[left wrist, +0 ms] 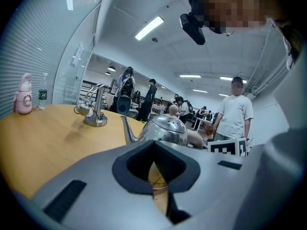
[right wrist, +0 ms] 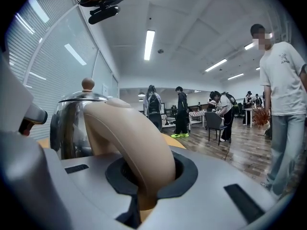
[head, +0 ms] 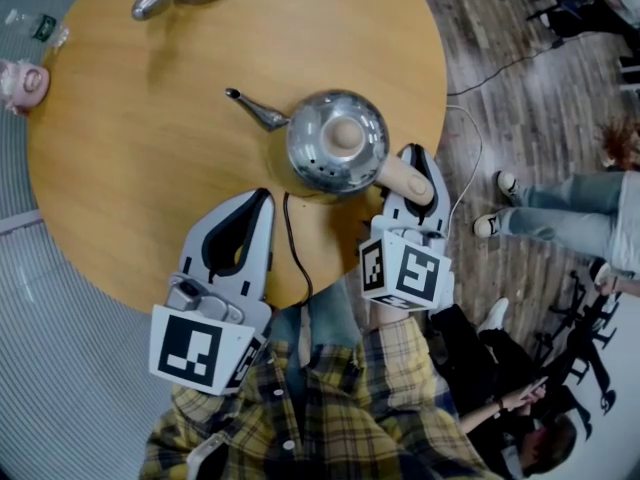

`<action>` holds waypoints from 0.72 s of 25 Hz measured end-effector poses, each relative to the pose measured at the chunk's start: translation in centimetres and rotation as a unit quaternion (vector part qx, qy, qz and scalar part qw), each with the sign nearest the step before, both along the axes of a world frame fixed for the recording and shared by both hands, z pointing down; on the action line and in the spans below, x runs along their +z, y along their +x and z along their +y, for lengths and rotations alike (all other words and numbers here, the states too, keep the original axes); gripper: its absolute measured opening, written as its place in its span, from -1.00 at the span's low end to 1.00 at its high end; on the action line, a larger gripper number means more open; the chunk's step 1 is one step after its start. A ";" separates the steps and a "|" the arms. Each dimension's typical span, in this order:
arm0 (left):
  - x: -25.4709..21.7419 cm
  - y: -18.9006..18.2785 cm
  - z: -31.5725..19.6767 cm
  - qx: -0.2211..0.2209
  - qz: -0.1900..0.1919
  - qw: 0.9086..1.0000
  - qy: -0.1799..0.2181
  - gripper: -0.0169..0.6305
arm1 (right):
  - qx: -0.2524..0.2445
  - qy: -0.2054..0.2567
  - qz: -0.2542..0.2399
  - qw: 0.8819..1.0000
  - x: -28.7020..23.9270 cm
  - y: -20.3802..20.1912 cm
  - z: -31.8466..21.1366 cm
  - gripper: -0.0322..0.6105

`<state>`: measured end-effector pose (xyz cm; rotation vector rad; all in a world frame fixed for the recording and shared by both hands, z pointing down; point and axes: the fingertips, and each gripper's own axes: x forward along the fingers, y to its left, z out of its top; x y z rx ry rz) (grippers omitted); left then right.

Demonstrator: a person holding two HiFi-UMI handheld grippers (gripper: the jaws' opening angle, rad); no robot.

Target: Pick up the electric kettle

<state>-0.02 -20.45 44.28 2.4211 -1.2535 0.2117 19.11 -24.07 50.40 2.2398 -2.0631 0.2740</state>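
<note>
Electric kettle (head: 335, 140) standing at 4 o'clock on the table (head: 120, 168), its beige handle (head: 402, 178) clamped in the right gripper (head: 418, 160), apparently ready for lifting; the left gripper (head: 262, 200), jaws together and empty, idles at 6 o'clock.

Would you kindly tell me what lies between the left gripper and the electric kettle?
Head view: a black cord runs over the table between the left gripper and the electric kettle; otherwise that stretch is bare.
</note>
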 end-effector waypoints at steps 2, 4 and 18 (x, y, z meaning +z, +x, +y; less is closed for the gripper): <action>-0.1 -0.2 -0.1 -0.002 0.002 1.000 0.002 -0.94 | 0.003 0.005 -0.008 1.000 0.1 0.1 0.0 -0.75; -0.3 -0.2 -0.2 -0.003 0.003 1.000 0.003 -0.94 | 0.007 0.011 -0.010 1.000 0.0 0.2 0.1 -0.76; -2.3 -1.3 -1.0 -0.026 0.009 1.000 0.016 -0.94 | 0.001 0.030 -0.004 1.000 -2.8 0.5 -1.2 -0.75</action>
